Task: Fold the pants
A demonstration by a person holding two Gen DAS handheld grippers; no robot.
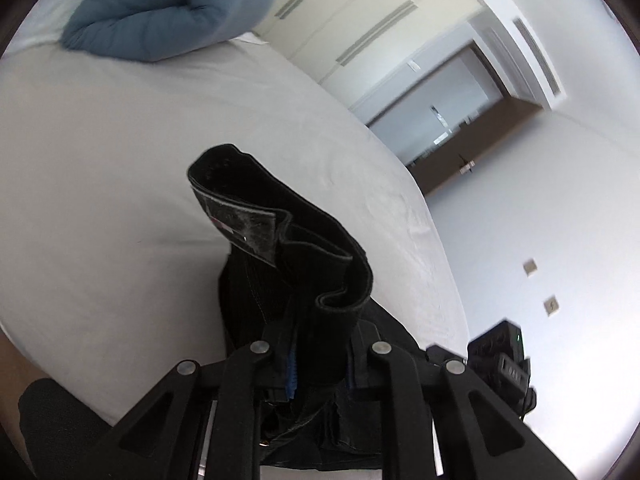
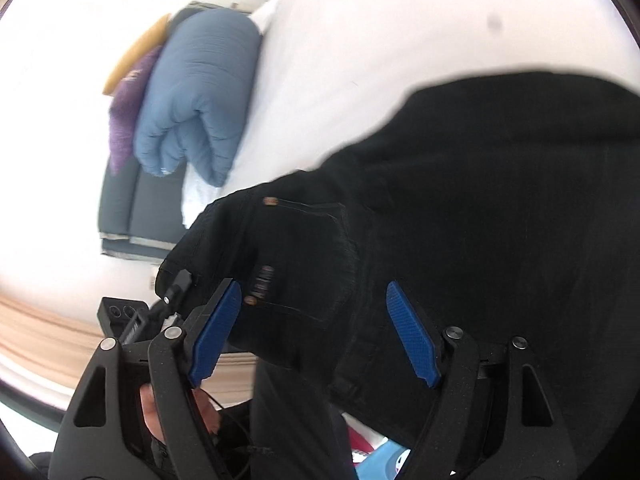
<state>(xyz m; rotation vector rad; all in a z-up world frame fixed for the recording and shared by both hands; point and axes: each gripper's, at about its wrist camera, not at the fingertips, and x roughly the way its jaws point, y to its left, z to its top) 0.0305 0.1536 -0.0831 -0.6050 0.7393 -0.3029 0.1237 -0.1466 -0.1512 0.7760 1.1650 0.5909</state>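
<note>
Over the white bed [image 1: 120,168], the left gripper [image 1: 316,360] is pinched tight on the black pants [image 1: 280,240], right at the waistband, and the thick band with its label stands up out of the jaws. The right gripper [image 2: 316,332] is wide, its blue pads [image 2: 412,336] apart, with the pocket part of the pants in front of it — the cloth sits between the pads, but they do not squeeze it. So this looks like the start: one corner is picked up, and the other side of the waist is not yet grabbed. Next, the right gripper likely needs to close on the waistband, so both can lift and lay the pants flat. The bed has lots of bare room in the middle. A puffy blue blanket [image 1: 168,8] lies rolled at the far end, well away. The bed's edge curves close on the right in the left wrist view — the pants should land well inside it.
</note>
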